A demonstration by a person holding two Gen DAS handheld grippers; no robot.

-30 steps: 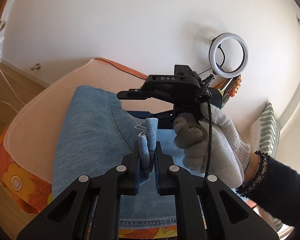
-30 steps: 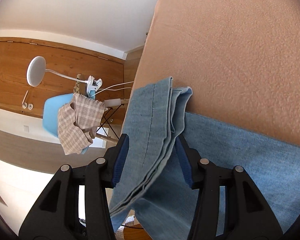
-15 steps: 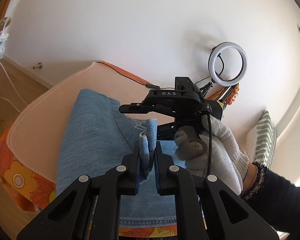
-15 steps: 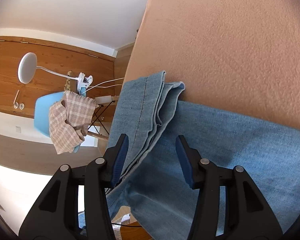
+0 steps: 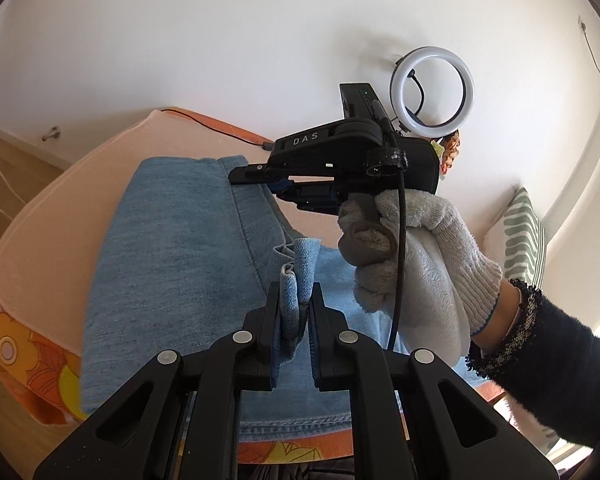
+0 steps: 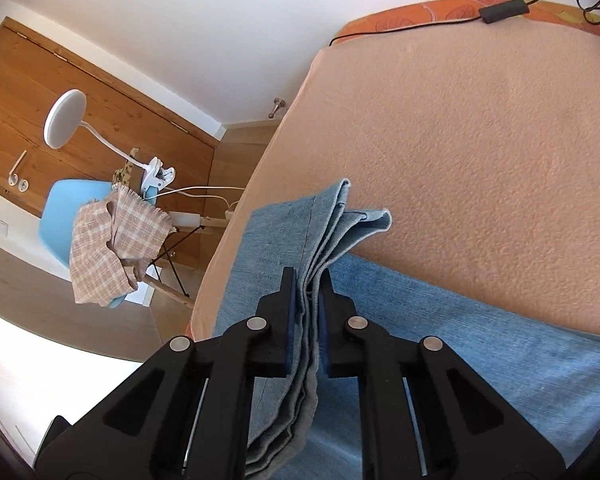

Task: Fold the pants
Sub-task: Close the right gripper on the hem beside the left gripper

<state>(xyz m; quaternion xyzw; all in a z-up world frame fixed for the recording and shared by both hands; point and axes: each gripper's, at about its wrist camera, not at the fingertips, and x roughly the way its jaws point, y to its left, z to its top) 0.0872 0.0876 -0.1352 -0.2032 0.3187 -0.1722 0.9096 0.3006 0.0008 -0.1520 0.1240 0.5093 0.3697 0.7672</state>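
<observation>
My left tongs (image 5: 294,312) are clamped on a bunched fold of the pants (image 5: 180,248), the denim standing up between the two pads. My right tongs (image 6: 307,304) are closing on a stacked edge of the same pants (image 6: 480,352); I can see several layers of cloth pinched between their two pads, and the pads press on it. From the left view the right tongs (image 5: 284,184) reach in over the far part of the denim, carried by one white-gloved hand (image 5: 416,256) with a dark sleeve (image 5: 548,364) behind it and one black cable running down past the glove.

There is one pair of pants, light blue, lying across one bed (image 6: 480,140) covered by a peach blanket, with an orange flowered sheet (image 5: 16,344) showing at the edge. Most of the cloth lies flat on the blanket; only the gripped edges are raised.

Further out I count one ring light (image 5: 432,94) against the white wall, one green-striped cushion (image 5: 520,240) to the right, one black cord with an inline switch (image 6: 504,10) on the far side of the bed, one blue chair (image 6: 66,216) draped with one checked cloth (image 6: 112,248), and one white clip lamp (image 6: 66,120) in front of a wooden door (image 6: 28,92).
</observation>
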